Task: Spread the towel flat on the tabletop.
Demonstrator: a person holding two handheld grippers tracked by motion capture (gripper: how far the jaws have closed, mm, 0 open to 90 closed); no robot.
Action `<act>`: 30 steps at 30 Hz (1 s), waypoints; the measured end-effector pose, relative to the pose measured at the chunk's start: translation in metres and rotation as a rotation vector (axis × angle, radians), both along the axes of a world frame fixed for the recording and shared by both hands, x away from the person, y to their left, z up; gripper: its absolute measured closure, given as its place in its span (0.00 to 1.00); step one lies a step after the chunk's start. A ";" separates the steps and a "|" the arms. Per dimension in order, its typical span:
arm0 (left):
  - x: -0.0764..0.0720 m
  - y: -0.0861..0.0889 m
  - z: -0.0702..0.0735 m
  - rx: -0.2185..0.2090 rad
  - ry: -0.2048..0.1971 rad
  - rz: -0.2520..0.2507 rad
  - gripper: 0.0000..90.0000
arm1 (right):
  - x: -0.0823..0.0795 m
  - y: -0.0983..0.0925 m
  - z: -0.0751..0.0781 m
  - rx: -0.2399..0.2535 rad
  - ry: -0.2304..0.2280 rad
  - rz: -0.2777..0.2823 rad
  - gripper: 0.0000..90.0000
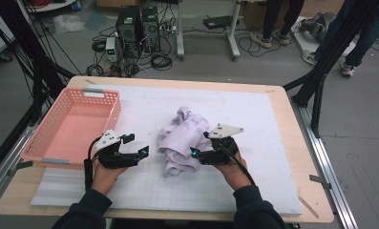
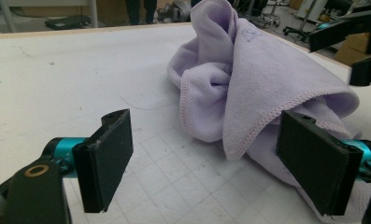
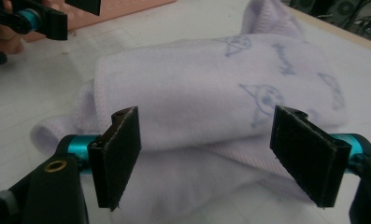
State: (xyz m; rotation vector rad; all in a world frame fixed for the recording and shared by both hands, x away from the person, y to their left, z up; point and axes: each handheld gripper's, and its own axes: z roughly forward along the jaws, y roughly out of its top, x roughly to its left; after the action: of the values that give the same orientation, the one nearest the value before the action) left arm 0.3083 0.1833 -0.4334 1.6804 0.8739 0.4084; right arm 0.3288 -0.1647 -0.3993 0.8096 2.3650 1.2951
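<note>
A crumpled lilac towel [image 1: 182, 140] lies in a loose heap near the middle of a white gridded surface [image 1: 254, 143], bunched and folded over itself, with a stitched hem and faint printed figures on its upper side. A person's two hands come in from the near edge, each holding a two-jawed tool. The left tool [image 1: 142, 152] sits just beside the towel's left side, jaws spread wide; in the left gripper view one black pad [image 2: 103, 158] stands over bare surface and the other is against the towel's low edge, with nothing pinched between them. The right tool [image 1: 194, 153] is at the towel's right side, jaws likewise apart; in the right gripper view the towel [image 3: 211, 93] rises just beyond the pads [image 3: 120, 156], which press on nothing. A pink plastic basket [image 1: 108, 102] stands empty at the far left of the surface, well apart from the towel. Judging by this, the work is at its start: the towel is neither gripped, spread flat nor folded, and nothing is in the basket. Both grips and all the handling are still to do.
</note>
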 end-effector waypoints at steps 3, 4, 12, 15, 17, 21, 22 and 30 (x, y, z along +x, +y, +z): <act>0.000 0.001 0.000 -0.001 0.005 0.004 0.22 | 0.009 0.016 -0.009 -0.077 0.012 -0.018 0.42; 0.000 0.001 0.000 0.000 0.005 0.004 0.22 | 0.011 0.019 -0.011 -0.113 0.004 -0.038 0.53; 0.000 0.001 -0.001 0.006 0.021 0.007 0.22 | -0.003 -0.018 0.012 -0.132 -0.098 -0.051 0.92; 0.000 0.001 -0.001 0.001 0.024 0.013 0.22 | -0.015 -0.052 0.023 -0.106 -0.120 -0.102 0.92; 0.000 0.000 -0.002 0.003 0.027 0.011 0.22 | -0.021 -0.075 0.027 -0.103 -0.129 -0.145 0.92; 0.000 -0.002 -0.002 0.007 0.026 0.010 0.22 | -0.031 -0.105 0.030 -0.109 -0.125 -0.203 0.92; 0.000 -0.002 -0.002 0.005 0.027 0.010 0.22 | -0.038 -0.122 0.029 -0.128 -0.131 -0.244 0.92; 0.000 -0.003 -0.002 0.006 0.030 0.011 0.22 | -0.047 -0.161 0.011 -0.314 -0.075 -0.425 0.84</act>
State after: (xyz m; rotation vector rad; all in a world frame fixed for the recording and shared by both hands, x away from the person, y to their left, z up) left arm 0.3085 0.1801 -0.4351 1.6919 0.9048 0.3943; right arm 0.2819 -0.3257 -0.3880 1.0626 2.1074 0.7484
